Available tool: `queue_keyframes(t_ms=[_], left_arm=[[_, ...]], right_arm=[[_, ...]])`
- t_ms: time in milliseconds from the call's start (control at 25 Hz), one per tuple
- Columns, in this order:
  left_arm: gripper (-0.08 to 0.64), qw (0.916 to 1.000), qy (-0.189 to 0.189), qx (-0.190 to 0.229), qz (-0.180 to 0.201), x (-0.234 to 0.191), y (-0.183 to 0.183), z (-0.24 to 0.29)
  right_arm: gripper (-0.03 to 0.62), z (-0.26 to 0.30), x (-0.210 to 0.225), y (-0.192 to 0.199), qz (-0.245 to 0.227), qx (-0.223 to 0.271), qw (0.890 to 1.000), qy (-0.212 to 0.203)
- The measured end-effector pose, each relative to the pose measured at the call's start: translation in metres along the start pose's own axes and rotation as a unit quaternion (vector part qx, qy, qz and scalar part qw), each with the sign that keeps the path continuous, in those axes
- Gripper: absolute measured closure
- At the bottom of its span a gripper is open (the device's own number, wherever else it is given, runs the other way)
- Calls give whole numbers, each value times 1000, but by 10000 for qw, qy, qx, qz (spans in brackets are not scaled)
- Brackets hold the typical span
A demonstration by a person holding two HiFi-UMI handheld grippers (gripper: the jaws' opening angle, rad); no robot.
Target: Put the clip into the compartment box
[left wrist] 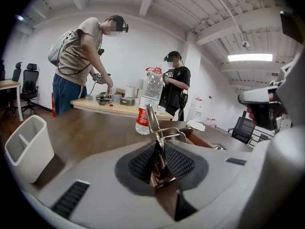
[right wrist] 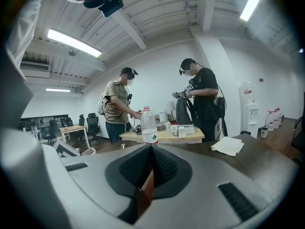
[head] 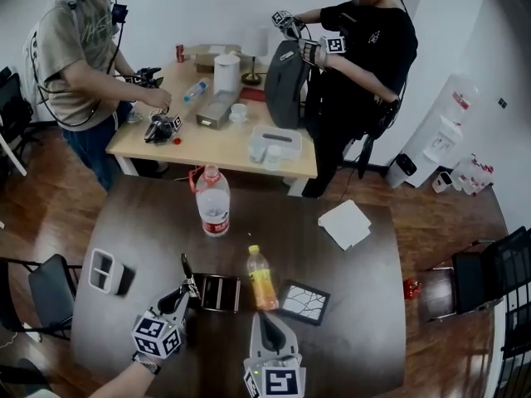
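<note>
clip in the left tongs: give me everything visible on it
The clip is shiny silver metal, small and narrow. One long flat lever stands up, leaning slightly left, and a curved wire-like part branches right at its base. Its lower end is pinched between the dark ribbed pads of the left tongs, the only thing touching it. It is held in the air by the left side of the brown-walled box, not yet inside. The pads hide its mouth.
</note>
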State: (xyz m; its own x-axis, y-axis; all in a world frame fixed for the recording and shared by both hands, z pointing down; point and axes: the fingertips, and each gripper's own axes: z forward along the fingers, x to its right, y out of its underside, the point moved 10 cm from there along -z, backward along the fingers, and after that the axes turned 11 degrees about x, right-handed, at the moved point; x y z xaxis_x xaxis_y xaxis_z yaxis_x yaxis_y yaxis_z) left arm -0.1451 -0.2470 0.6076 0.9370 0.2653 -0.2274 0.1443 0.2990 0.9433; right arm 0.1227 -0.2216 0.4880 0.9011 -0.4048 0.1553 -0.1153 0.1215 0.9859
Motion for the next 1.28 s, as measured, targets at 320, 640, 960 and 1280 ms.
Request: queue_keyframes(t_ms=[320, 640, 960, 1280], left_arm=[[436, 9987, -271, -45, -432, -14, 7, -5], [436, 9953, -499, -101, -826, -23, 18, -16], [436, 9941, -637, -221, -855, -26, 28, -31], [522, 9967, -587, 289, 476, -4, -16, -63]], right_arm=[[595, -7, -4, -3, -62, 51, 10000, 14], [595, -20, -8, -3, -70, 50, 9999, 80], [595, -31, -14, -7, -95, 121, 9998, 92], [595, -35, -23, -22, -210, 302, 9993, -65]])
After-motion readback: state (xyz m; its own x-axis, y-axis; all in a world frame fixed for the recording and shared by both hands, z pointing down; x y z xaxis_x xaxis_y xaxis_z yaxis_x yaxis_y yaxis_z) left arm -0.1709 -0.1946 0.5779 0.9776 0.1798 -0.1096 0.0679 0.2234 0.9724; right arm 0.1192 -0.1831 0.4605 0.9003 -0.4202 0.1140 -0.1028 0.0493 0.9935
